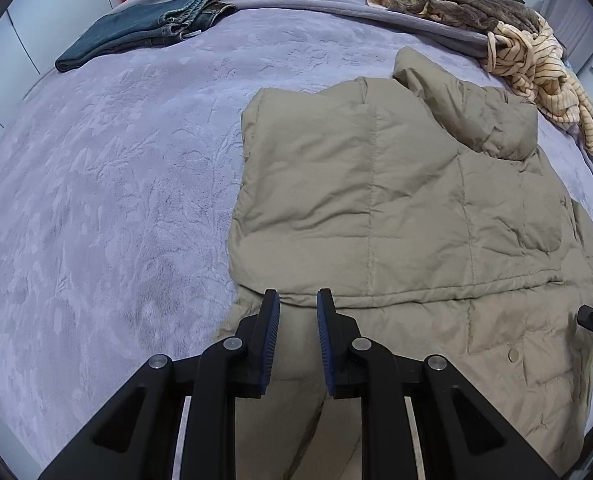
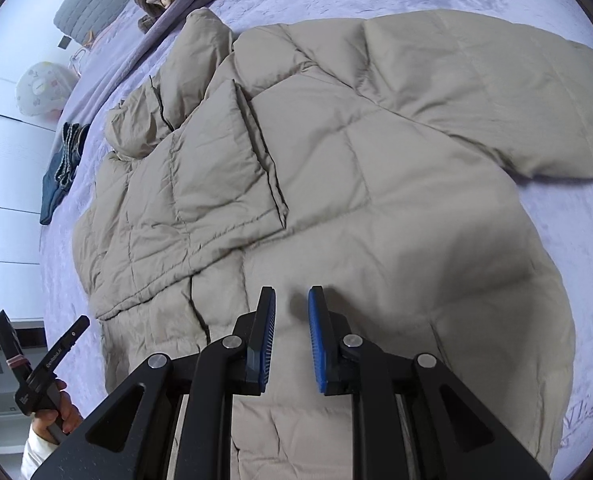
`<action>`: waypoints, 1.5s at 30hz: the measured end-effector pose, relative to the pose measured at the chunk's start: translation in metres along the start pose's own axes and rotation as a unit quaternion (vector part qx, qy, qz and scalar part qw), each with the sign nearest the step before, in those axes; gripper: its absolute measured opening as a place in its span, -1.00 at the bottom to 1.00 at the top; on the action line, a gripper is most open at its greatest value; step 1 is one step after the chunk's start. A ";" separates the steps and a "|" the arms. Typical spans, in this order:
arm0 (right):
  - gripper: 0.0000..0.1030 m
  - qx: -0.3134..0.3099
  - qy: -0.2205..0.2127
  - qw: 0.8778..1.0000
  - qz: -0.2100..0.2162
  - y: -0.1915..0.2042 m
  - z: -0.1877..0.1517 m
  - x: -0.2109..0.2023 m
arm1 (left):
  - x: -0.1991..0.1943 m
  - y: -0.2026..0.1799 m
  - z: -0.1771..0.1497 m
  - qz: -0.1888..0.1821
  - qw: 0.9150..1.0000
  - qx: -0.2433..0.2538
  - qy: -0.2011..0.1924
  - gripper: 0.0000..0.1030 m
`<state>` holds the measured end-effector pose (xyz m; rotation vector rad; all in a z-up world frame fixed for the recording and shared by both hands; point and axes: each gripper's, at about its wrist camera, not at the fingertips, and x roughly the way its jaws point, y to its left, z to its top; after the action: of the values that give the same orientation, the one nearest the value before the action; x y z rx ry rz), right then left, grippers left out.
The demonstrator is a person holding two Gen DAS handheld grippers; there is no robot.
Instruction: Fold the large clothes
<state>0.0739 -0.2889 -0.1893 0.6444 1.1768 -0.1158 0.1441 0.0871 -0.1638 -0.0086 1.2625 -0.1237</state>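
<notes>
Jacket: my landmark here, a puffy khaki quilted jacket [image 1: 408, 208] spread flat on the bed, stitched into soft square panels, one sleeve folded across its body, a snap button near the hem.
Bedspread: lilac plush blanket [image 1: 108, 184] under the jacket, embossed with a leafy pattern.
Left gripper [image 1: 298, 300]: I've got it just over the jacket's near edge, blue ribbed pads spread, nothing pinched.
Right gripper [image 2: 291, 296]: over the jacket's smooth lower panel, fingers apart, holding nothing.
Jeans: folded dark denim [image 1: 148, 28], well beyond the jacket's left side.
Striped knit: crumpled cream-and-brown heap [image 1: 536, 60] just past the jacket's collar end.
</notes>
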 end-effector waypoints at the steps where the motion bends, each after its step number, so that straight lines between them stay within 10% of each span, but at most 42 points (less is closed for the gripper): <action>1: -0.63 0.002 -0.001 1.000 0.000 -0.001 -0.002 -0.003 | -0.003 -0.003 -0.003 -0.002 1.000 0.001 0.000 -0.59; 5: -0.62 0.008 -0.003 1.000 0.005 -0.009 -0.012 -0.015 | -0.014 -0.016 -0.013 -0.007 1.000 0.006 0.003 -0.45; 6: -0.62 0.010 -0.004 1.000 0.007 -0.010 -0.014 -0.018 | -0.017 -0.019 -0.015 -0.007 1.000 0.007 0.003 -0.11; 7: -0.62 0.011 -0.005 1.000 0.009 -0.012 -0.016 -0.021 | -0.021 -0.022 -0.017 -0.003 1.000 0.006 -0.001 0.87; 8: -0.61 0.012 -0.006 1.000 0.011 -0.013 -0.018 -0.023 | -0.027 -0.024 -0.020 0.009 1.000 0.003 -0.013 0.99; 12: -0.55 0.019 -0.012 1.000 0.017 -0.019 -0.027 -0.034 | -0.043 -0.038 -0.025 0.010 1.000 0.014 -0.020 0.99; 23: 0.45 0.065 -0.034 0.995 0.061 -0.052 -0.040 -0.067 | -0.056 -0.068 -0.034 0.006 1.000 0.008 0.020 0.99; 30: 0.58 0.105 -0.066 0.988 0.087 -0.095 -0.035 -0.091 | -0.071 -0.116 -0.048 -0.009 0.999 0.038 0.034 0.99; 45: 1.00 0.282 -0.133 0.933 0.181 -0.246 0.009 -0.114 | -0.079 -0.213 -0.056 0.004 0.997 0.068 0.039 0.99</action>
<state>-0.0648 -0.5217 -0.1869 1.3010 0.7381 -0.2260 0.0486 -0.1134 -0.0895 0.1186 1.3293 -0.2044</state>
